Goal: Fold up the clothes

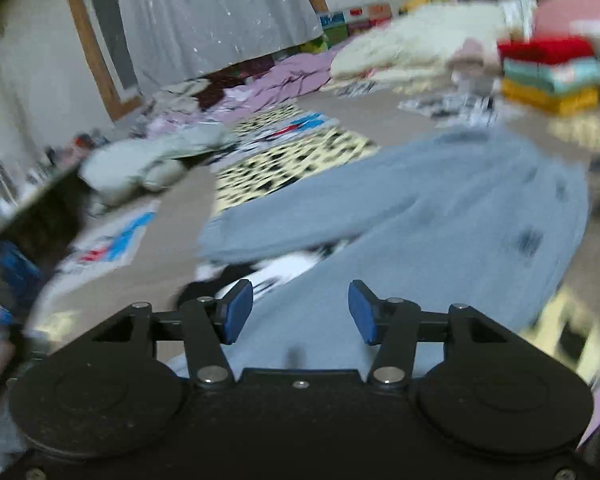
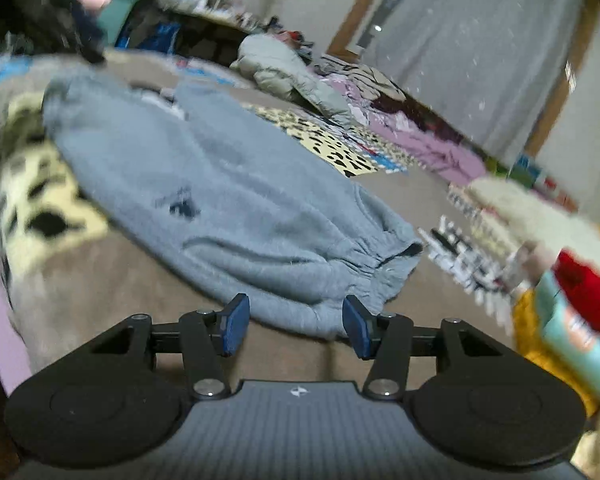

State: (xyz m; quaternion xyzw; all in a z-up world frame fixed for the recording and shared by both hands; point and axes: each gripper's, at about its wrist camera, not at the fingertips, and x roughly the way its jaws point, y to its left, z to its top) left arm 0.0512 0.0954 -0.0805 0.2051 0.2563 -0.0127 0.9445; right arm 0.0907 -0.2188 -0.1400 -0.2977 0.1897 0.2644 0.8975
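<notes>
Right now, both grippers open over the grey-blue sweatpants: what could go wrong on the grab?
1. The right gripper hovers at the gathered waistband of the sweatpants; the bunched elastic may leave it holding only one layer.
2. The left gripper is over a leg with a black-and-white garment poking out beside it; that could get pinched too.
3. The folded stack lies close to the waistband, so a swing might topple it.

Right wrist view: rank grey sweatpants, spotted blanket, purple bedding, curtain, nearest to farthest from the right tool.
1. Grey sweatpants, directly ahead of right tool.
2. Spotted blanket, beyond them.
3. Purple bedding, right of centre.
4. Curtain, back wall.
</notes>
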